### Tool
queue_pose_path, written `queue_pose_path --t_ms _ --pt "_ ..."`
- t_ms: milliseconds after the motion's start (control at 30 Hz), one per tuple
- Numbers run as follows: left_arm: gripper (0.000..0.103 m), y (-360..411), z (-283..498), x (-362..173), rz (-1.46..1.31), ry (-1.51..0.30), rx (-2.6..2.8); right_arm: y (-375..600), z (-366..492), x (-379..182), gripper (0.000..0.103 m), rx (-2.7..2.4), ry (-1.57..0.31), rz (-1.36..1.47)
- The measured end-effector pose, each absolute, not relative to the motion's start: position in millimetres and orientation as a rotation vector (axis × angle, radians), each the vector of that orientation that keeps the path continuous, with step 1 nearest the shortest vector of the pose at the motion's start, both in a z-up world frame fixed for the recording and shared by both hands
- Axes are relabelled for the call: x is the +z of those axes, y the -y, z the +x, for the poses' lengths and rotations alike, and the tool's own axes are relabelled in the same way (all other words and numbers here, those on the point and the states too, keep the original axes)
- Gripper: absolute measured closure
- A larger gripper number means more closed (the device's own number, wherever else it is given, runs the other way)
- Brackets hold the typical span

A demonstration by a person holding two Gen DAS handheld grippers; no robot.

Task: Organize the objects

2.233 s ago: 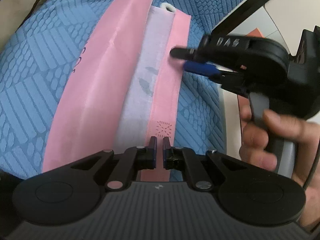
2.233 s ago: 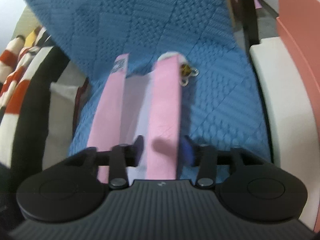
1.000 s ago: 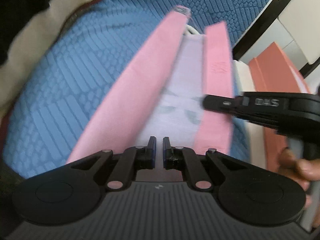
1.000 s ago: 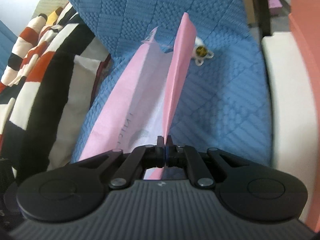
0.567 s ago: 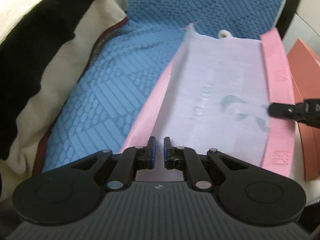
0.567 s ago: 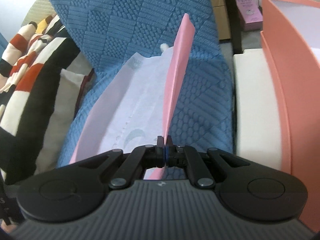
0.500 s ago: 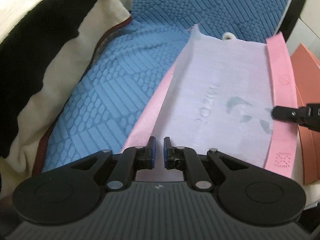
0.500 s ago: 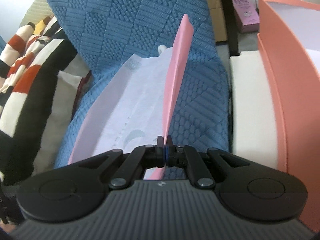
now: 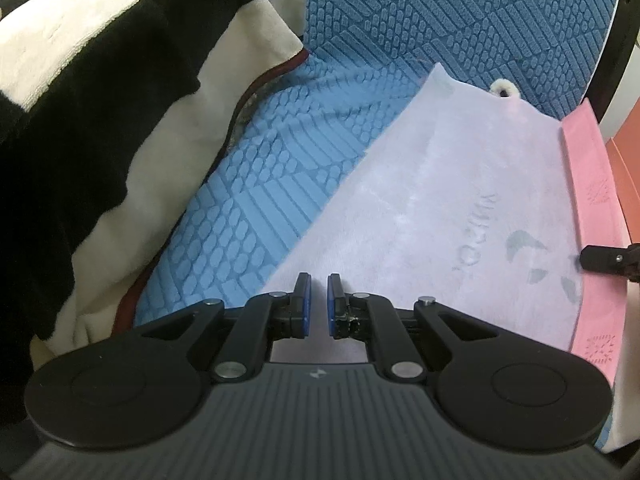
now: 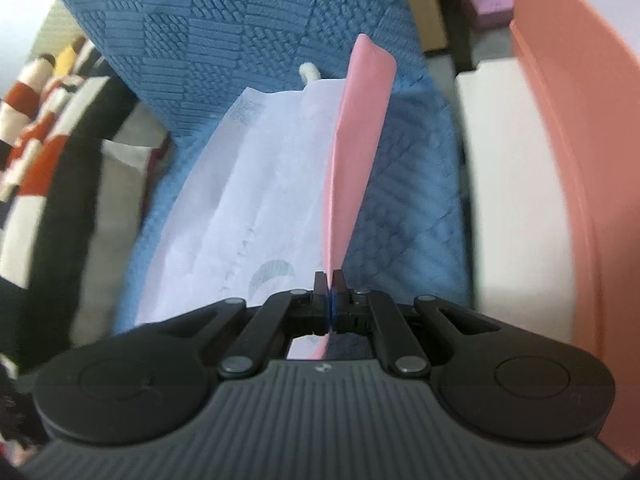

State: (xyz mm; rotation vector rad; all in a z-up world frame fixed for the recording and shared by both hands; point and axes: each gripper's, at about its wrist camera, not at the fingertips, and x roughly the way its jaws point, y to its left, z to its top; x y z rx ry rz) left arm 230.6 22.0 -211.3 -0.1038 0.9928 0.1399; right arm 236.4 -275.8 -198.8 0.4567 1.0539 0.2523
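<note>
A flat pink bag (image 9: 440, 216) with a pale white inner face lies spread over the blue quilted seat cushion (image 9: 264, 200). My right gripper (image 10: 330, 306) is shut on the bag's pink edge flap (image 10: 356, 140) and holds it upright. Its tip shows at the right edge of the left wrist view (image 9: 600, 258). My left gripper (image 9: 318, 306) hovers over the bag's near edge with a narrow gap between the pads, holding nothing.
A black, white and orange striped blanket (image 9: 92, 120) lies left of the cushion. A salmon-coloured box (image 10: 580, 160) stands to the right, beyond a white ledge (image 10: 500, 160). A small white ring charm (image 9: 504, 89) lies at the bag's far end. The blue backrest (image 10: 240, 20) rises behind.
My right gripper closed on the bag's pink right edge and pulled it rightwards and up, unfolding the bag so its white face shows. My left gripper stayed narrowly open at the near edge.
</note>
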Motion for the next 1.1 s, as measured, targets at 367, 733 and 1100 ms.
queue_pose_path --t_ms 367,733,1100 --pt "0.093 10 212 -189 -0.107 -0.917 -0.109 264 235 -202 0.099 0.293 -1.078 0.487" --pt "0.093 26 204 -207 -0.303 -1.038 -0.401 270 234 -204 0.099 0.287 -1.093 0.515" --pt "0.060 46 191 -206 -0.369 -1.022 -0.535 278 226 -194 0.099 0.232 -1.080 0.454"
